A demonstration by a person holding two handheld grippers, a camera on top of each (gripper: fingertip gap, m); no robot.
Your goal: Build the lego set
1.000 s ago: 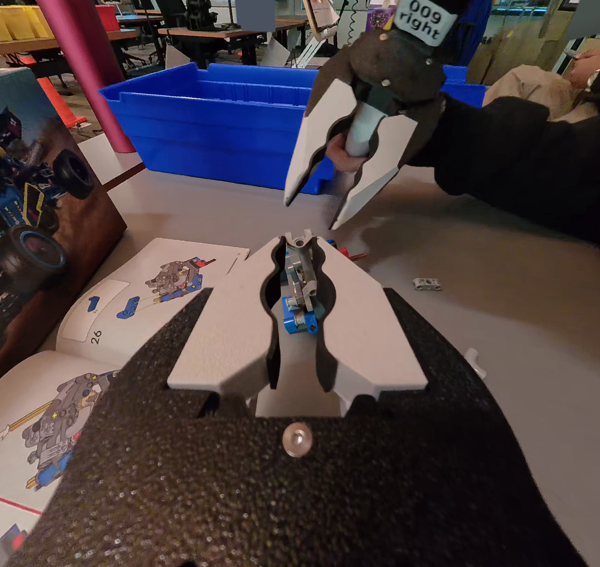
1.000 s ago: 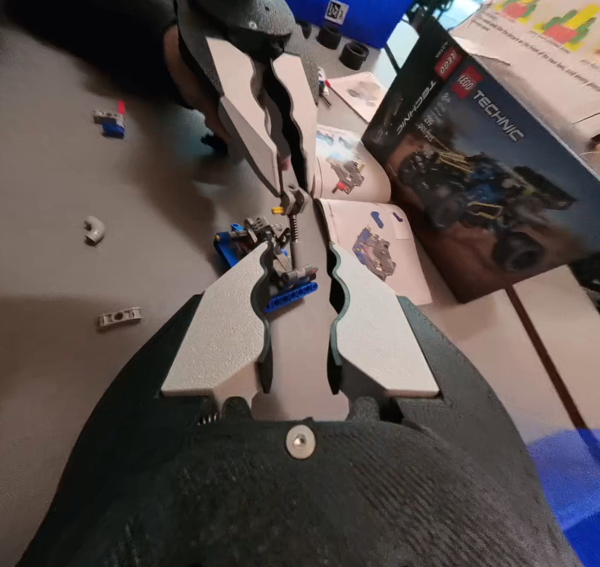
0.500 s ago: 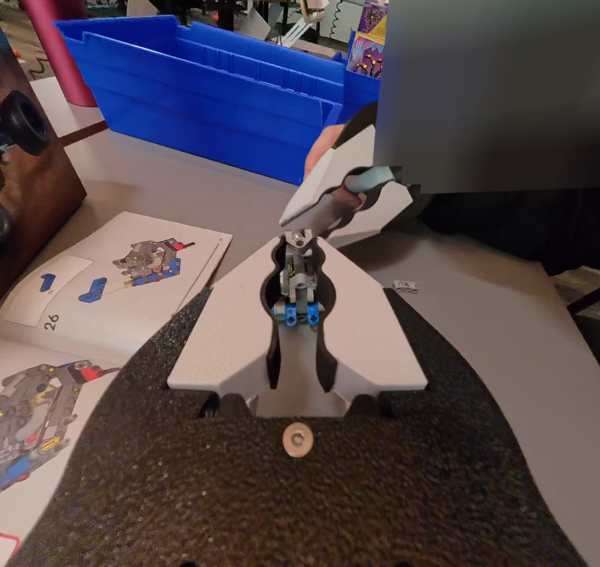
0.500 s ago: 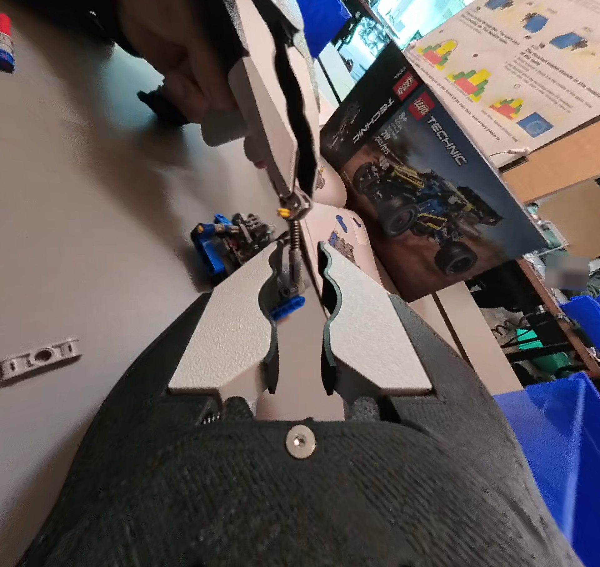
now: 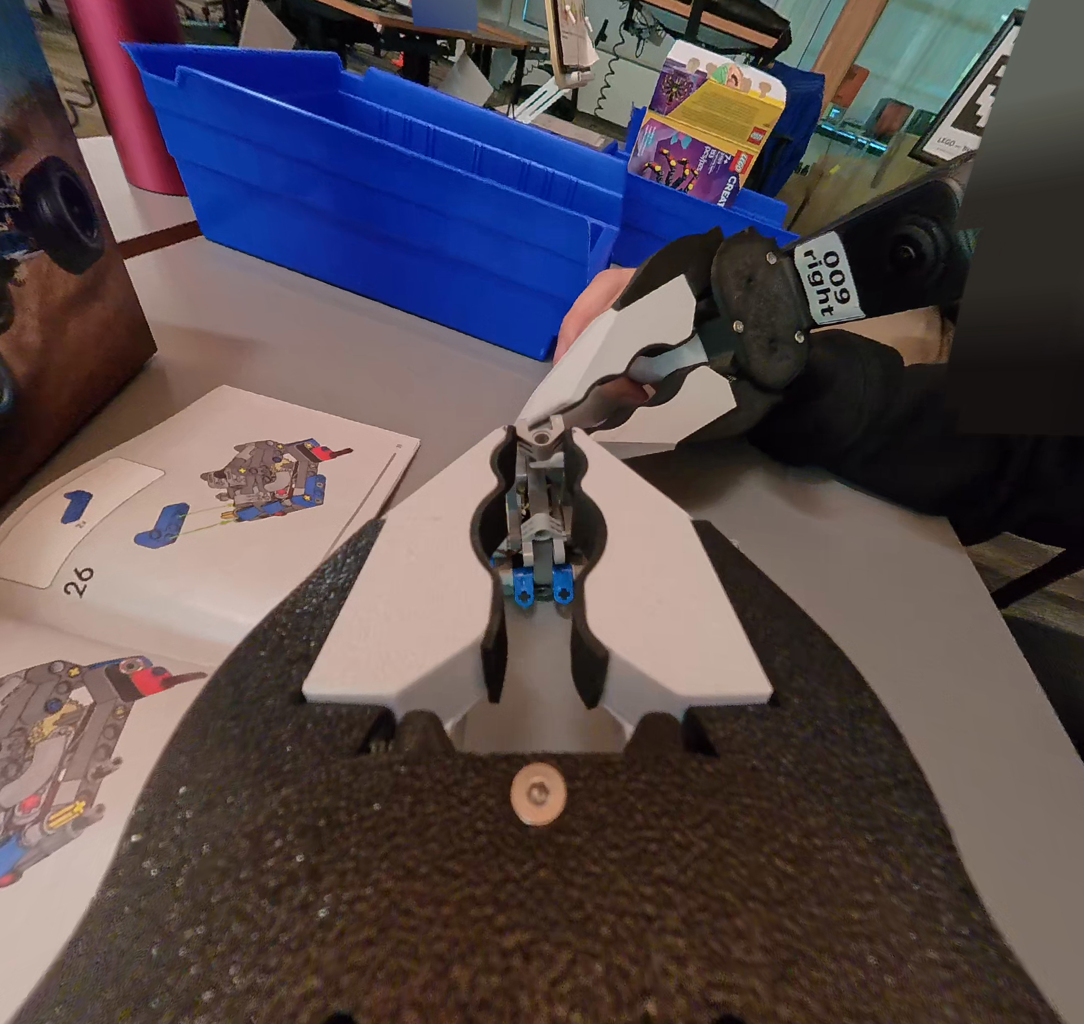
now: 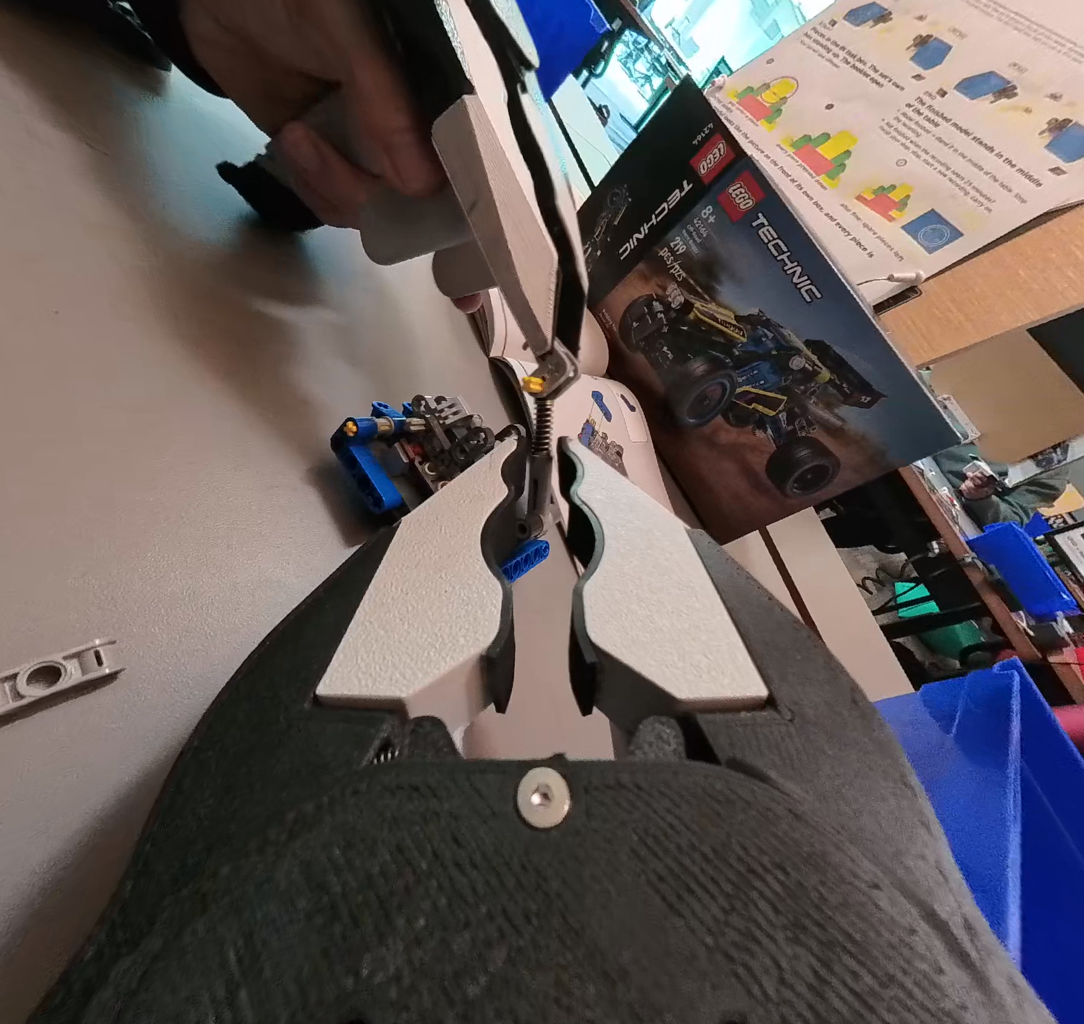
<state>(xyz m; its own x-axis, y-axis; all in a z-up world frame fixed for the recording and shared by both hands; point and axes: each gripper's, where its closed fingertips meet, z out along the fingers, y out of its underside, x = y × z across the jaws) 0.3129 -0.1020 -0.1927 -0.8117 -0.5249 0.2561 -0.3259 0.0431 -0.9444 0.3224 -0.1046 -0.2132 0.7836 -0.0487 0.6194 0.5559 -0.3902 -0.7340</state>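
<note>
A small grey-and-blue brick assembly (image 5: 538, 517), sprung at its middle, is clenched at its top by the left gripper (image 5: 541, 438), above the worktop (image 5: 352, 350) by the open instruction booklet (image 5: 193, 503); the right gripper (image 6: 537, 456) has its jaws nearly closed around the strut, contact unclear; a second brick cluster (image 6: 405, 444) lies beside; two blue bins (image 5: 375, 174) stand at the far edge, one holding a purple box (image 5: 704, 133), the other's contents hidden; a loose grey piece (image 6: 53, 673) is cut off.

Left gripper (image 5: 539, 444) clamps a grey-and-blue brick assembly (image 5: 537, 526); right gripper (image 6: 537, 456) (held in a bare hand (image 5: 592, 315)) closes around its spring end.
</note>
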